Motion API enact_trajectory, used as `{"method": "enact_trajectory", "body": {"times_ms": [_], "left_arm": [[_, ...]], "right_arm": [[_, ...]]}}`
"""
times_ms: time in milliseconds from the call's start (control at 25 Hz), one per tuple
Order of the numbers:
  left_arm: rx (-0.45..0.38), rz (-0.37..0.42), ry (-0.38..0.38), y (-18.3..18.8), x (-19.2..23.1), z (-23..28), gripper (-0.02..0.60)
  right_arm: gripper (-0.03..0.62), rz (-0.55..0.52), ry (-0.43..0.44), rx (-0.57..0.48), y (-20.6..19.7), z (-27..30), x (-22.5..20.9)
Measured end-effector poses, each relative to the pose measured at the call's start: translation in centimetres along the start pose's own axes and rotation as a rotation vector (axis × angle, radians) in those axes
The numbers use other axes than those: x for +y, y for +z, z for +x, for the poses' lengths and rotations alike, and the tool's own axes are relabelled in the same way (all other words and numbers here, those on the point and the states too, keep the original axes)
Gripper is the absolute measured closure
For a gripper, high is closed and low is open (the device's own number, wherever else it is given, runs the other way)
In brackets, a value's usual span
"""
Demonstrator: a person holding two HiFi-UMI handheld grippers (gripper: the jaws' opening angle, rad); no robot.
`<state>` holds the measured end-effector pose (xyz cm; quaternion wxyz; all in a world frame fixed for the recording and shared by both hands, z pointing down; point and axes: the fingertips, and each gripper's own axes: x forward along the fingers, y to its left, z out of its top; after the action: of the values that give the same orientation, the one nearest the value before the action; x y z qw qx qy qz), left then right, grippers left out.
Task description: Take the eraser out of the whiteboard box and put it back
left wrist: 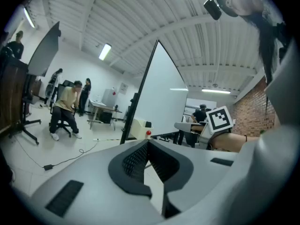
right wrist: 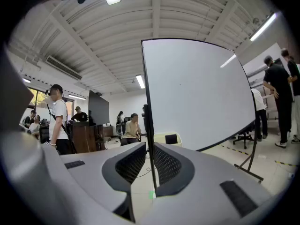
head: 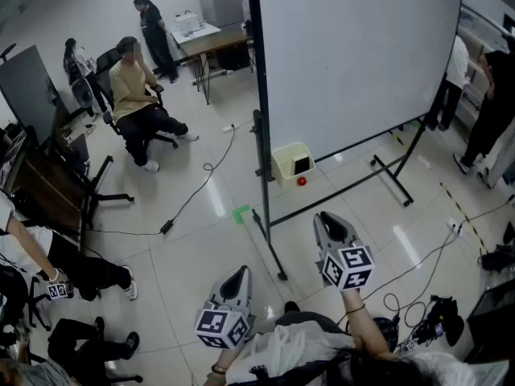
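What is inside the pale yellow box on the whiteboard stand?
A dark block, probably the eraser, shows in the box. The walls of the box hide the lower part of the block and anything deeper inside.

White whiteboard (head: 354,55) cut off at the head view's top edge, small pale-yellow plastic box (head: 282,167) — its dark contents too small to tell.

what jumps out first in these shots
A big blank whiteboard on a stand fills the upper right of the head view. Low beside its left post is a pale yellow box with a dark eraser in it. A person sits in a chair at upper left.
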<state>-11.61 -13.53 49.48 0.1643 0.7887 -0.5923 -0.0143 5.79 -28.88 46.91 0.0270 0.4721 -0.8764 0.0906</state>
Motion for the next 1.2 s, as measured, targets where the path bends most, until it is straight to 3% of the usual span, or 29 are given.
{"method": "enact_trajectory", "body": {"times_ms": [40, 160, 320, 680, 800, 960, 1200], "left_arm": [[-0.012, -0.003, 0.017, 0.6, 0.2, 0.2, 0.592], [-0.039, -0.012, 0.071, 2.0, 0.8, 0.7, 0.592], [-0.062, -0.034, 0.155, 2.2, 1.9, 1.3, 0.592], [-0.093, -0.045, 0.268, 2.0, 2.3, 2.5, 0.592], [-0.102, -0.057, 0.303, 1.9, 2.6, 2.2, 0.592], [-0.110, -0.064, 0.334, 1.7, 2.8, 1.4, 0.592], [-0.094, -0.071, 0.318, 1.1, 2.5, 0.8, 0.592]], "right_arm": [[0.498, -0.004, -0.005, 0.004, 0.6, 1.5, -1.1], [0.350, -0.001, -0.011, 0.028, 1.7, 6.1, -4.2], [0.264, 0.000, 0.005, 0.087, 0.9, 12.6, -7.2], [0.304, -0.110, 0.031, 0.230, -2.9, 20.9, -9.3], [0.318, -0.170, -0.022, 0.176, -2.9, 21.2, -9.7], [0.323, -0.157, -0.029, 0.172, -2.4, 20.9, -9.4], [0.326, -0.170, -0.006, -0.017, 5.4, 17.6, -7.7]]}}
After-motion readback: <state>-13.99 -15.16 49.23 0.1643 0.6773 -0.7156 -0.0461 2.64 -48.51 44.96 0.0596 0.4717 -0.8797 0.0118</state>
